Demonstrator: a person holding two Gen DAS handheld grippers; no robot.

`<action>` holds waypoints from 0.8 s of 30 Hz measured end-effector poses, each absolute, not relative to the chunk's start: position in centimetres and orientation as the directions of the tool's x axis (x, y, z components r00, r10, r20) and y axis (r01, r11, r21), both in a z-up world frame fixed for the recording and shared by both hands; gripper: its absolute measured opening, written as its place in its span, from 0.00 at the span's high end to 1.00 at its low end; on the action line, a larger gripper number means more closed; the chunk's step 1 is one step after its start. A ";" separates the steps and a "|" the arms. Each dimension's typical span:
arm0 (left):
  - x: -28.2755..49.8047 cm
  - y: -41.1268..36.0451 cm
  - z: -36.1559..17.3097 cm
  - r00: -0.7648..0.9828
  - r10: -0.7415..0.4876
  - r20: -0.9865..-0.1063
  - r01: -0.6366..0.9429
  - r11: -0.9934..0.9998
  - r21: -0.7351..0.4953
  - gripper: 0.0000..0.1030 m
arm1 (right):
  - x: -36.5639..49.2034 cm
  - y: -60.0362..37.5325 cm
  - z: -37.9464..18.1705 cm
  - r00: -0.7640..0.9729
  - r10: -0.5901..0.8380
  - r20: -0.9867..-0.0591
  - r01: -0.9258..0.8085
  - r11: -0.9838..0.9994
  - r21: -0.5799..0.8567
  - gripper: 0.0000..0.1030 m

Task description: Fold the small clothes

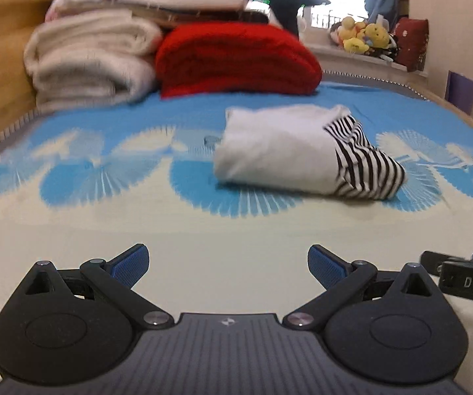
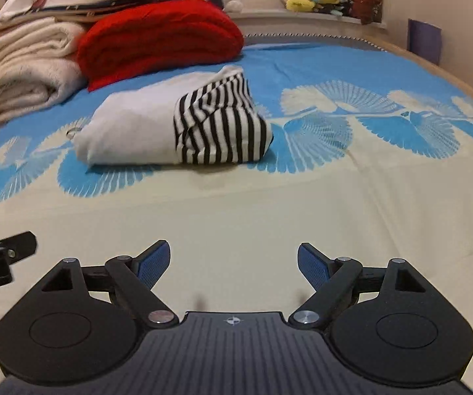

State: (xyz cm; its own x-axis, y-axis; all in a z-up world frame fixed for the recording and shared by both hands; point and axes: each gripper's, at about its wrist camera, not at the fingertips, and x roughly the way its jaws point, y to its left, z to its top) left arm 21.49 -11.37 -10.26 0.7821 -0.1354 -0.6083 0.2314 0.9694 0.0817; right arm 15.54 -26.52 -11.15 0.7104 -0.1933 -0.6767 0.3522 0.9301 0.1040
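Left gripper [image 1: 228, 265] standing wide open, blue pads apart, nothing between them, hovering over cream part of bedspread [image 1: 203, 230]. Right gripper [image 2: 233, 265] likewise gaping, empty. Folded white garment with black-and-white striped part [image 1: 305, 156] lying on bed, well apart from both grippers: at 1 o'clock in left wrist view, at 11 o'clock in right wrist view [image 2: 174, 128]. Striped part sitting at bundle's right end. Behind it, red knit blanket [image 2: 160, 36] touching cream fleece blanket [image 2: 25, 69]. Plush toys [image 1: 365, 36] sitting on windowsill at 1 o'clock.
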 end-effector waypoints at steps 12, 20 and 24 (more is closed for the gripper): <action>23.8 -12.1 -10.7 0.774 -0.119 -0.622 0.219 0.972 0.086 0.00 | 19.0 -26.9 -11.9 0.683 -0.239 -0.690 0.374 0.926 0.050 0.17; 23.4 -12.4 -10.8 0.772 -0.121 -0.624 0.224 0.970 0.089 0.00 | 18.5 -26.5 -11.9 0.681 -0.241 -0.692 0.378 0.924 0.050 0.17; 23.2 -12.5 -10.9 0.774 -0.117 -0.623 0.227 0.969 0.100 0.00 | 18.5 -26.8 -12.0 0.673 -0.232 -0.702 0.387 0.920 0.067 0.17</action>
